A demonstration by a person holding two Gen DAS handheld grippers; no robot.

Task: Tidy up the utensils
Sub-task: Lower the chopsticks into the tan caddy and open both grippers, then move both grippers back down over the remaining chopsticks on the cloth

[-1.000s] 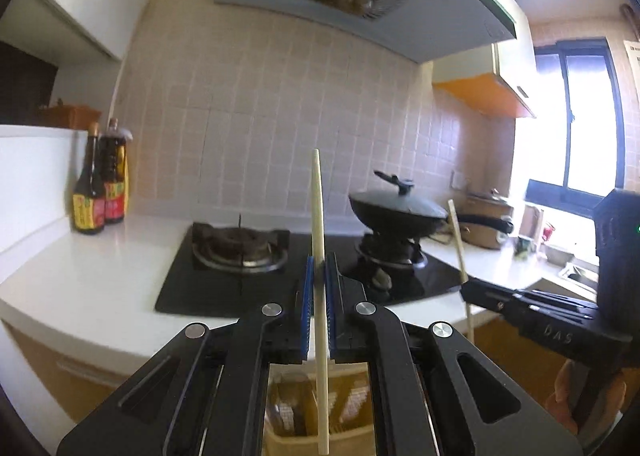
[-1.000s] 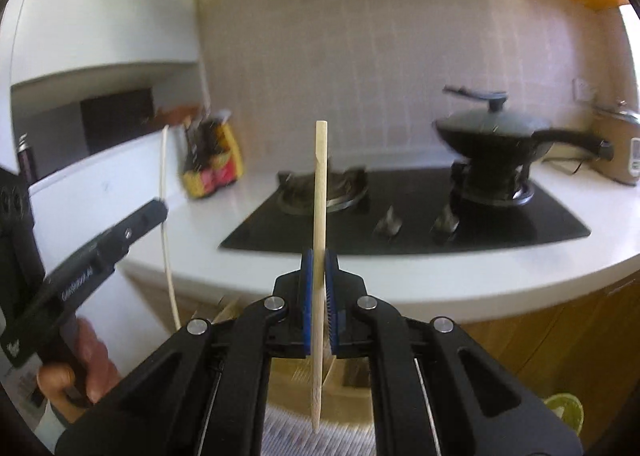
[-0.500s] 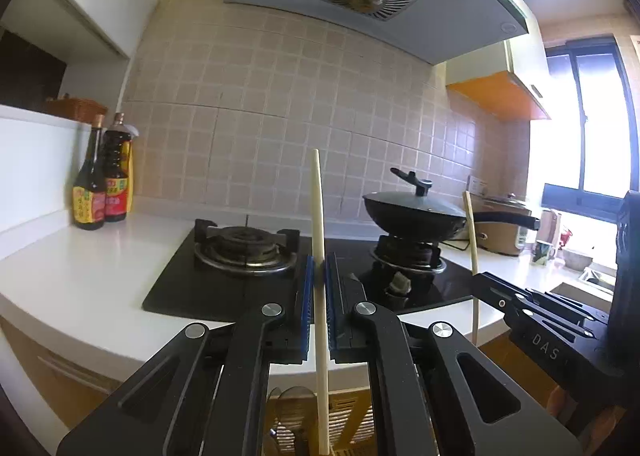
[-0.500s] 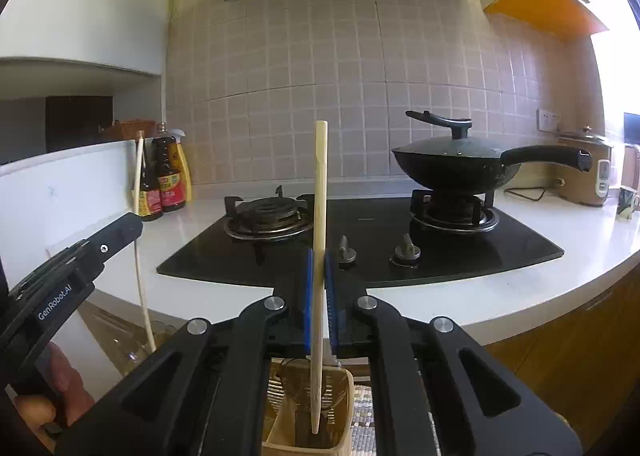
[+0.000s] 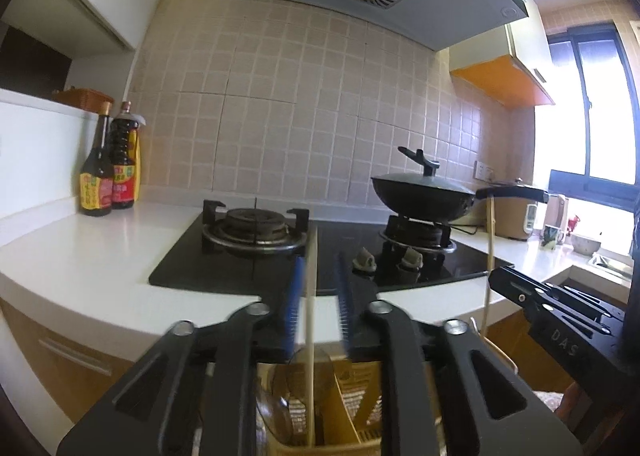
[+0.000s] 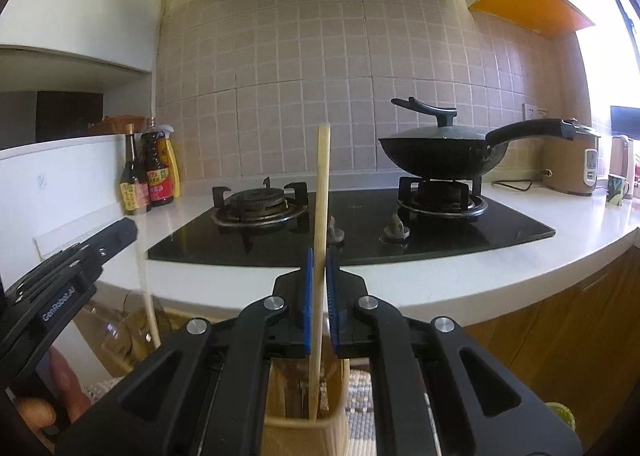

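Note:
My left gripper [image 5: 318, 292] is open, its blue pads apart. A pale chopstick [image 5: 310, 336] stands between them, blurred, its lower end inside the yellow utensil holder [image 5: 348, 428] below. My right gripper [image 6: 319, 292] is shut on a second chopstick [image 6: 321, 215], held upright with its lower tip inside the holder [image 6: 304, 424]. The right gripper also shows at the right of the left wrist view [image 5: 552, 320], and the left gripper shows at the left of the right wrist view [image 6: 72, 280].
A white counter [image 6: 460, 276] carries a black gas hob [image 6: 348, 223], a lidded black wok [image 6: 444, 151] on the right burner and sauce bottles [image 6: 146, 171] at the left. A clear glass jug [image 6: 128, 328] stands beside the holder. A rice cooker [image 6: 576, 163] sits at far right.
The left gripper has opened and its chopstick has dropped lower into the holder. Both grippers have come lower over the holder. The right gripper still grips its chopstick.

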